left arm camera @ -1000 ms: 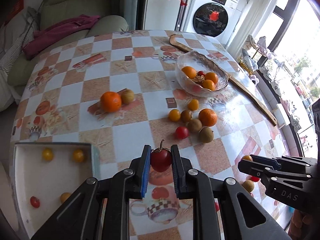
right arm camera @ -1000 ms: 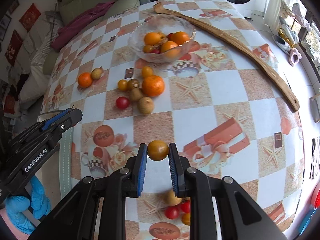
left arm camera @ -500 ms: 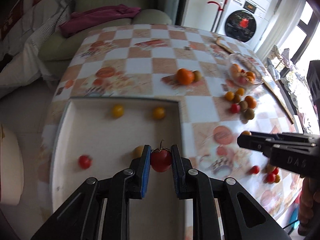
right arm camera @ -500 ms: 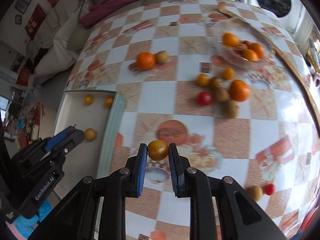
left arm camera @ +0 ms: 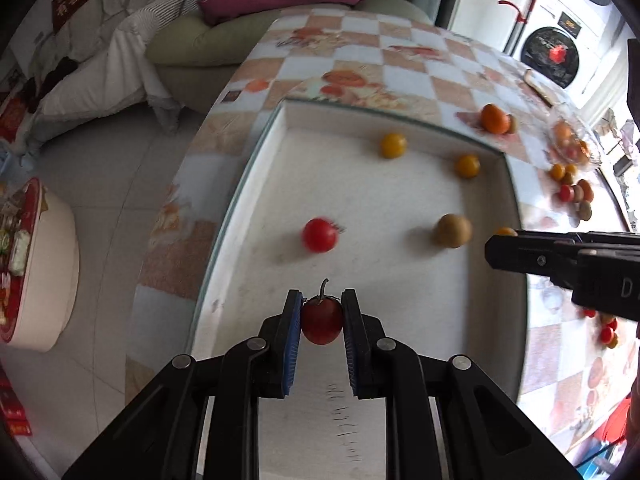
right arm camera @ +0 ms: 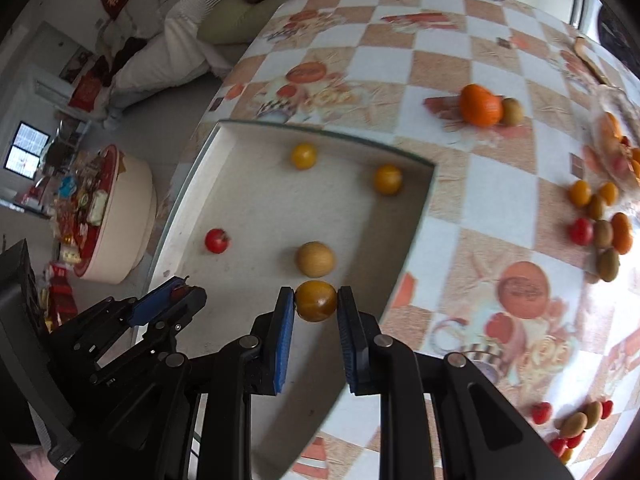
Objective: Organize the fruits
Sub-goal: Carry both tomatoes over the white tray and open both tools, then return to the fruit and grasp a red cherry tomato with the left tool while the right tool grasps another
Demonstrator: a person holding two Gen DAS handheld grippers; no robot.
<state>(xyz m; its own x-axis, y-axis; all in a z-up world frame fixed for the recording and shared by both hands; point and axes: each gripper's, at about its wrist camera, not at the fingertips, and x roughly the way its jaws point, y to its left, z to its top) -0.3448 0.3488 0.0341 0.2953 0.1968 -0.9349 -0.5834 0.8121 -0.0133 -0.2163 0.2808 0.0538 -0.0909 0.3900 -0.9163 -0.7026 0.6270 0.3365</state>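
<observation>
My left gripper (left arm camera: pixel 321 322) is shut on a red tomato (left arm camera: pixel 322 320) with a stem and holds it over the near part of the white tray (left arm camera: pixel 256 160). My right gripper (right arm camera: pixel 316 302) is shut on a yellow-brown tomato (right arm camera: pixel 316 301) and holds it over the tray (right arm camera: pixel 416 216) near its right wall. In the tray lie a red tomato (left arm camera: pixel 319 235), a tan round fruit (left arm camera: pixel 453 231) and two yellow tomatoes (left arm camera: pixel 393 145) (left arm camera: pixel 467 165). The right gripper shows from the side in the left wrist view (left arm camera: pixel 500 248), and the left gripper in the right wrist view (right arm camera: pixel 176 292).
On the checked tablecloth lie an orange with a small kiwi (right arm camera: pixel 480 105), a cluster of fruits (right arm camera: pixel 600 228), a glass bowl of oranges (right arm camera: pixel 612 148) and small fruits at the near right (right arm camera: pixel 576 420). The table's left edge drops to the floor; a round white stool (right arm camera: pixel 120 208) stands there.
Both grippers have moved left from above the tablecloth to over the tray, each still holding its fruit. The tray now fills the middle of both views.
</observation>
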